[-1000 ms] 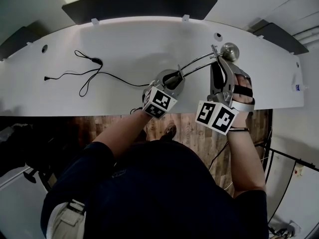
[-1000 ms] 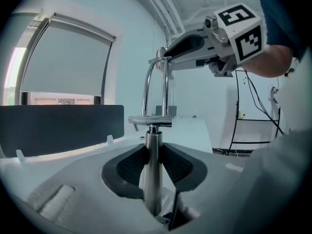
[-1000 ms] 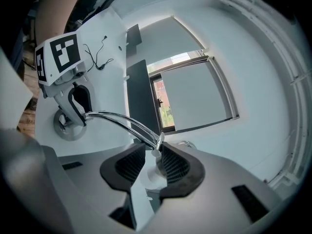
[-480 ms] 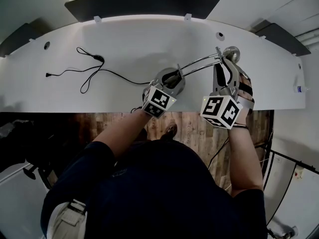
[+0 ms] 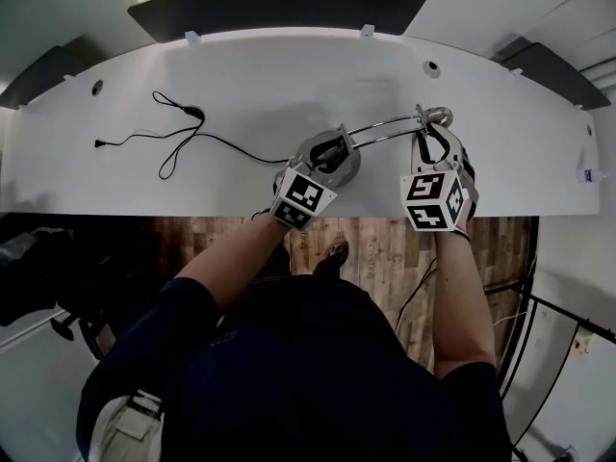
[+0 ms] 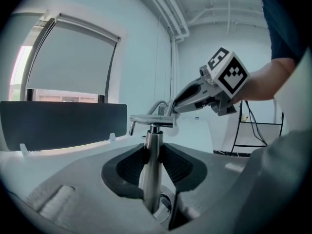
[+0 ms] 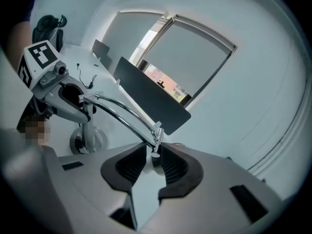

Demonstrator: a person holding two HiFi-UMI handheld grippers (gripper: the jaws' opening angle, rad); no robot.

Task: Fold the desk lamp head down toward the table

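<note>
A chrome desk lamp stands on the white table [image 5: 250,75]: round base [image 5: 332,166], upright post [image 6: 152,165], two-rod arm [image 5: 385,126] running right to the small head [image 5: 443,115]. My left gripper [image 5: 332,152] is shut on the post just above the base, its dark pads pressing both sides [image 6: 153,155]. My right gripper [image 5: 430,135] holds the lamp head [image 7: 155,162] at the arm's far end. Its jaws are closing, with the head between the ribbed pads. In the right gripper view the arm [image 7: 122,113] slopes down from the post toward my jaws.
A thin black cable [image 5: 168,138] loops over the table's left half and runs to the lamp base. A dark panel [image 5: 279,3] stands behind the table's far edge. The person's body and the wooden floor [image 5: 375,248] lie at the near edge.
My right gripper has rolled and come down with the lamp head, and the arm now lies lower and flatter over the table. The left gripper has stayed on the post.
</note>
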